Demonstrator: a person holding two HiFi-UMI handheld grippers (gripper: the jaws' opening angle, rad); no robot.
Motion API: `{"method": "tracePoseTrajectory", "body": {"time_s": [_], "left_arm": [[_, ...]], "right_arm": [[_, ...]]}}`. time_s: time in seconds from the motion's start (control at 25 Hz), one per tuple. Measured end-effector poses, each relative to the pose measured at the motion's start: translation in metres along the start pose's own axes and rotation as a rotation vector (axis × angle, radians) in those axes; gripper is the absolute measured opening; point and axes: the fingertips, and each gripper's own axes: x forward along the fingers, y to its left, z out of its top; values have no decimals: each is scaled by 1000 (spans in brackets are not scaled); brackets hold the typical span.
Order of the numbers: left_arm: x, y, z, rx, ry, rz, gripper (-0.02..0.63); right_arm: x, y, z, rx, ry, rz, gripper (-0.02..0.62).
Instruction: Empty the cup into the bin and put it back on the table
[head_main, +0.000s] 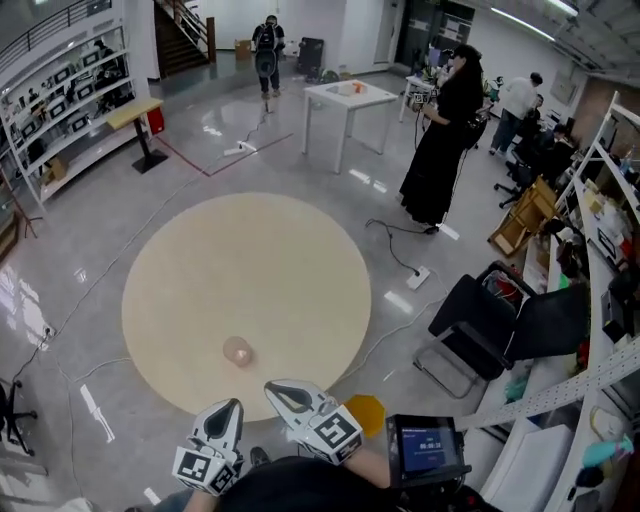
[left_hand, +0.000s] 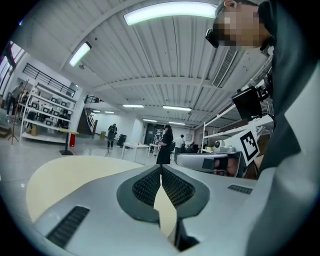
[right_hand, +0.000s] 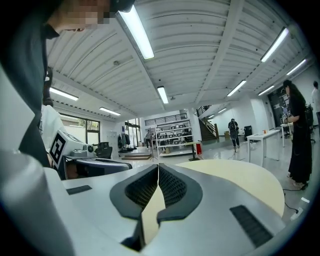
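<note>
Between the fingers of the left gripper I find nothing. They are clenched pad to pad, with only the pale counter showing behind them. The right gripper is in the same condition, closed tight and empty. Both are held level and near my body, side by side, short of the counter's near edge.

The cup stands on the counter close to that near edge, just ahead of the left gripper and clear of both. From above it appears as a small round translucent outline, so I judge it upright, with its mouth to the ceiling and its long axis vertical. I cannot tell whether it holds anything.

Step in hand: undetermined. A cup on the counter with both grippers empty fits a cup awaiting pickup as well as one emptied and set back. Any grasp would need the fingers parted beforehand.

A yellow object sits low beside the right gripper — possibly the bin, unconfirmed.
</note>
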Motion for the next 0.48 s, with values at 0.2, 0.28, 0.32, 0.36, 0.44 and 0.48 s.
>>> {"method": "tracePoseTrajectory", "body": {"time_s": [0.2, 0.28, 0.32, 0.36, 0.44, 0.48], "left_arm": [[7, 13, 3, -11, -23, -28, 25], [12, 16, 2, -10, -24, -42, 25], [14, 18, 1, -8, -25, -48, 25], [17, 21, 1, -7, -24, -56, 25], [26, 26, 1, -7, -18, -80, 25], [30, 26, 0, -8, -9, -93, 25]], "right_arm": [[10, -4, -2, 3, 0, -22, 17], [12, -9, -3, 3, -3, -32, 17], [15, -11, -3, 2, -4, -35, 17], [18, -13, -3, 0, -4, -39, 17], [23, -18, -3, 2, -4, -54, 17], [24, -22, -4, 7, -6, -66, 17]]}}
